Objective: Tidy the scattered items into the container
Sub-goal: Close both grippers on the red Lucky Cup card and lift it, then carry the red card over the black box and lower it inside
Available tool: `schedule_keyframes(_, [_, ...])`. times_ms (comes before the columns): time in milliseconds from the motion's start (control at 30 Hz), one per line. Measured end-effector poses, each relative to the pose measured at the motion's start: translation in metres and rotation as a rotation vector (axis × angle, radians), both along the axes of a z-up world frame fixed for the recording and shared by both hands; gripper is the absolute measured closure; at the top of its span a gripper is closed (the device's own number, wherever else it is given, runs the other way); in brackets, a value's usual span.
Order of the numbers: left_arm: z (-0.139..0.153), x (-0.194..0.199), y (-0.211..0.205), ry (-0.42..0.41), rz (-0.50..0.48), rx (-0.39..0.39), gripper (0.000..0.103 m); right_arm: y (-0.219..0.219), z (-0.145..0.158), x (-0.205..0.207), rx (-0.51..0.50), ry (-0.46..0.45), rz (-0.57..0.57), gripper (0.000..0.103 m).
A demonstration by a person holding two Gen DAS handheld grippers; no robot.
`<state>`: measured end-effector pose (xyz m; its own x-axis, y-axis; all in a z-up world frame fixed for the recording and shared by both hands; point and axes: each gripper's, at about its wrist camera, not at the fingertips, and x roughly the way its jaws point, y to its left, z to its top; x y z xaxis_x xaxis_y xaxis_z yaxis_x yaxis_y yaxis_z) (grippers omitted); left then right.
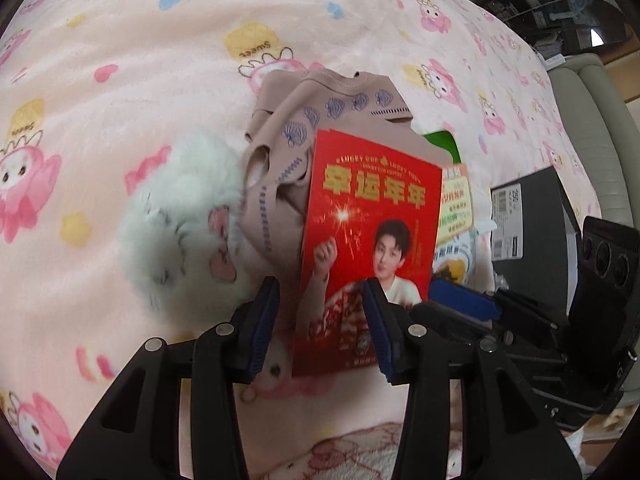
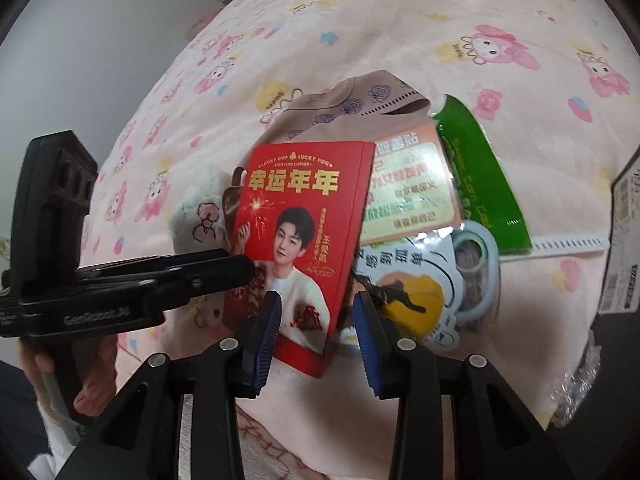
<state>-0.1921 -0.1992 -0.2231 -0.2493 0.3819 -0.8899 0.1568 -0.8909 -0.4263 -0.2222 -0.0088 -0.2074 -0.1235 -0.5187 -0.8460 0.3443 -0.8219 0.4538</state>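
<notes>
Fingers of the left gripper [image 1: 320,320] are standing apart around the lower edge of the red card [image 1: 368,240], not yet pinching it; the card is lying on the beige garment [image 1: 332,108], beside the fluffy toy [image 1: 180,232], on the pink blanket [image 1: 120,80].

From the right wrist, the right gripper [image 2: 316,336] is also gaping wide, holding nothing; the container I cannot identify with certainty; I judge the left should be closing squarely on the card's edge, avoiding the cloth.

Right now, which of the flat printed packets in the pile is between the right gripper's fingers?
The red envelope with gold characters and a man's portrait. It stands between the open right gripper fingers; the green packet and the orange-bordered packet lie farther back.
</notes>
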Motion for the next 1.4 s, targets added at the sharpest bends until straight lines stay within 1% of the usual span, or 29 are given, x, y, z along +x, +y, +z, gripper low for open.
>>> schedule_keyframes(33, [-0.001,-0.001,0.001,0.001,-0.007,0.011,0.061,-0.002,0.000,-0.002,-0.009,-0.001,0.010,0.070])
schedule_keyframes(100, [-0.001,-0.002,0.007,0.004,-0.024,0.020,0.060,-0.008,0.001,-0.003,-0.015,0.003,0.027,0.068])
schedule_keyframes(200, [0.004,0.003,0.013,0.011,-0.035,-0.038,0.061,-0.013,0.006,-0.002,-0.008,0.024,0.031,0.068])
schedule_keyframes(300, [0.014,0.010,0.013,0.025,-0.027,-0.035,0.061,-0.009,0.015,0.005,-0.035,0.030,0.029,0.068])
schedule_keyframes(433, [0.040,0.025,0.021,0.073,-0.036,-0.028,0.061,0.001,0.043,0.024,-0.047,0.074,0.017,0.068])
schedule_keyframes(600, [0.079,0.042,0.050,0.145,-0.073,-0.033,0.061,0.027,0.079,0.047,-0.037,0.129,-0.021,0.068])
schedule_keyframes(667, [0.096,0.049,0.065,0.173,-0.100,-0.016,0.061,0.044,0.092,0.057,-0.025,0.150,-0.045,0.068])
schedule_keyframes(767, [0.116,0.052,0.093,0.205,-0.146,-0.011,0.061,0.071,0.110,0.071,-0.015,0.182,-0.075,0.068])
schedule_keyframes(900, [0.137,0.051,0.137,0.236,-0.213,-0.006,0.061,0.113,0.131,0.087,-0.010,0.228,-0.121,0.068])
schedule_keyframes(1033, [0.150,0.038,0.192,0.259,-0.281,0.005,0.061,0.169,0.145,0.095,0.007,0.265,-0.184,0.068])
schedule_keyframes(1167, [0.149,0.015,0.256,0.257,-0.361,0.045,0.061,0.222,0.143,0.089,0.066,0.275,-0.249,0.068])
schedule_keyframes(1233, [0.146,0.007,0.280,0.249,-0.387,0.065,0.061,0.246,0.138,0.083,0.091,0.271,-0.273,0.068])
schedule_keyframes(1333, [0.135,-0.011,0.314,0.226,-0.416,0.121,0.061,0.281,0.121,0.071,0.125,0.247,-0.317,0.068])
schedule_keyframes(1400, [0.124,-0.025,0.337,0.210,-0.434,0.111,0.061,0.301,0.109,0.062,0.120,0.221,-0.349,0.068])
